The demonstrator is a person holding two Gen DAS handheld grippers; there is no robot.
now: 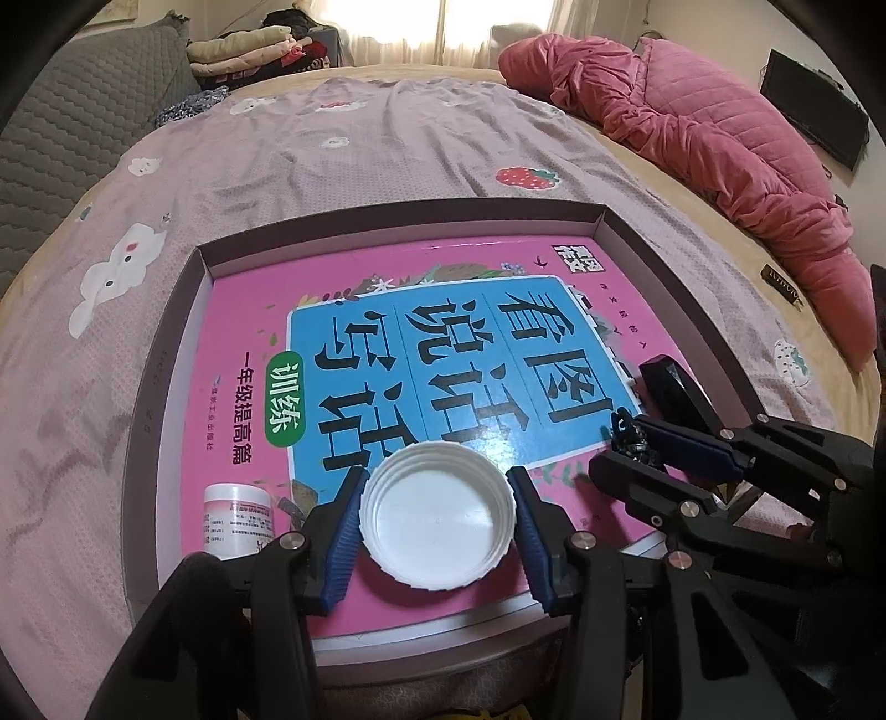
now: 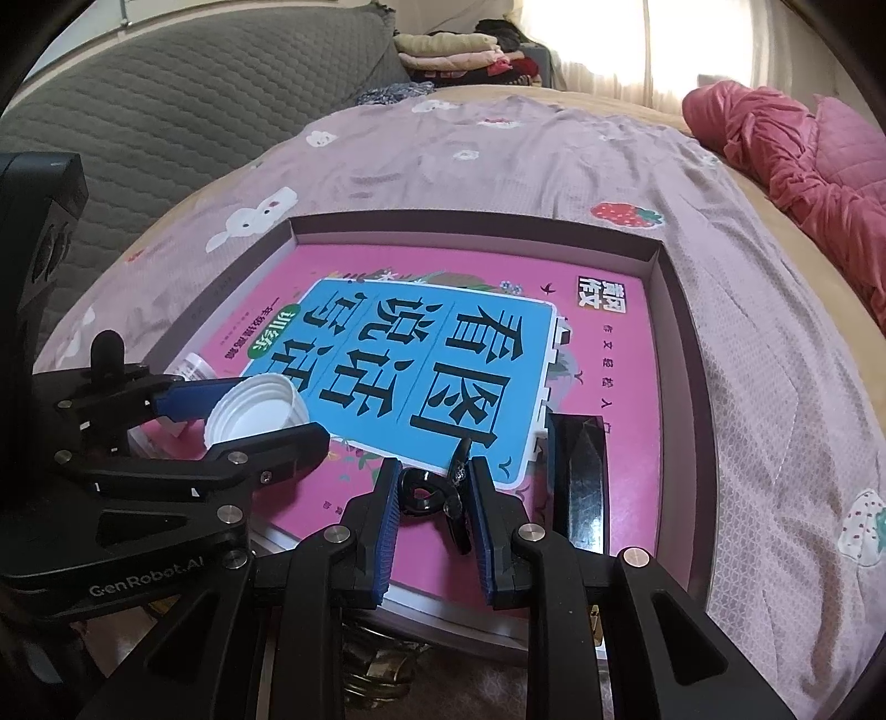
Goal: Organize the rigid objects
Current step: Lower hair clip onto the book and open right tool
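A shallow cardboard box lies on the bed with a pink and blue book inside. My left gripper is shut on a white plastic lid, open side up, over the book's near edge. My right gripper is shut on a small black shiny clip-like object just above the book. A white jar stands in the box's near left corner. A black faceted block lies on the book's right side.
The box rests on a mauve patterned bedsheet. A pink quilt is heaped at the right. A grey padded headboard is at the left, folded clothes at the far end.
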